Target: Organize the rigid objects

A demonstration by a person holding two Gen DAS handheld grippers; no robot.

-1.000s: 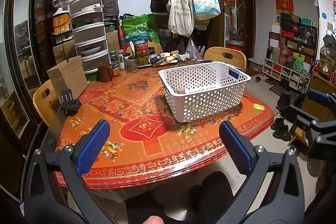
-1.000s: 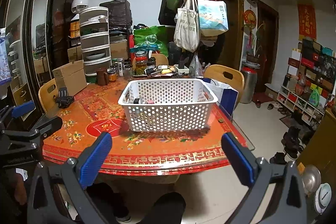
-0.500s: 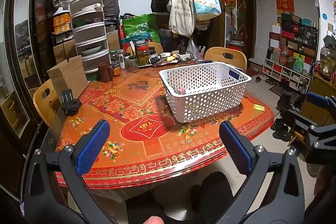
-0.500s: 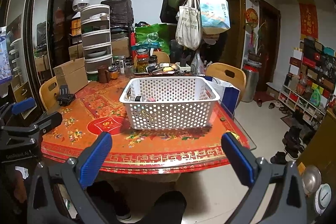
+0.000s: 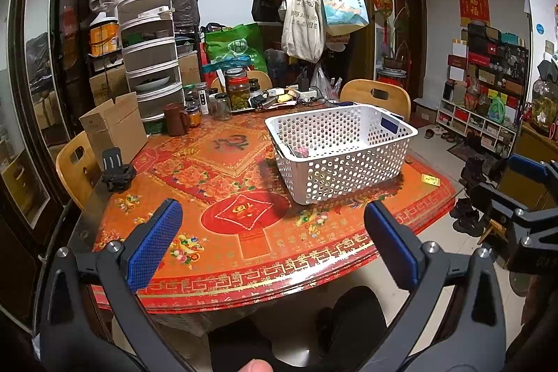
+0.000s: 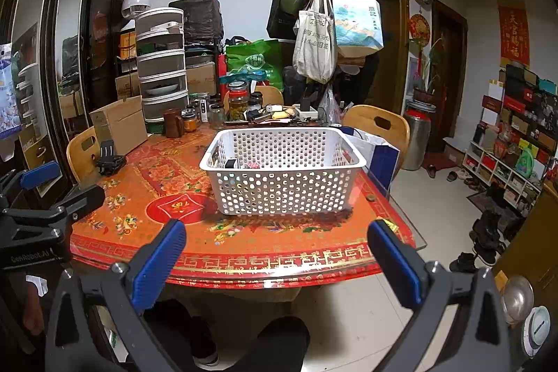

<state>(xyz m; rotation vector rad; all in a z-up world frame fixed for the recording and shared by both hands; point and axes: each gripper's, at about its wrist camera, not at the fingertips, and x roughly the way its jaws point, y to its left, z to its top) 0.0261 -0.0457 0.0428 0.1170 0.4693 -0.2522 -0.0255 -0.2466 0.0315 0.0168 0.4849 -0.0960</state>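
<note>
Right wrist view: white basket (image 6: 282,169) is seen at 12 o'clock on the worktop (image 6: 244,243), small items inside. Both hand-held grippers, left (image 5: 272,246) and right (image 6: 277,262), are held spread and empty short of the worktop edge, presumably between picks.

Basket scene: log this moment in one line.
left gripper open, empty | right gripper open, empty | white basket on table, holds small items

A round table (image 6: 244,253) with a red floral cover carries a white basket (image 6: 282,176) toward its right edge. A black clamp (image 5: 117,171) and a cardboard box (image 5: 115,128) sit at the left edge; a brown mug (image 5: 175,124) and jars (image 5: 239,89) crowd the far edge. A small yellow tag, perhaps paper (image 5: 430,179), lies at the right edge.
</note>
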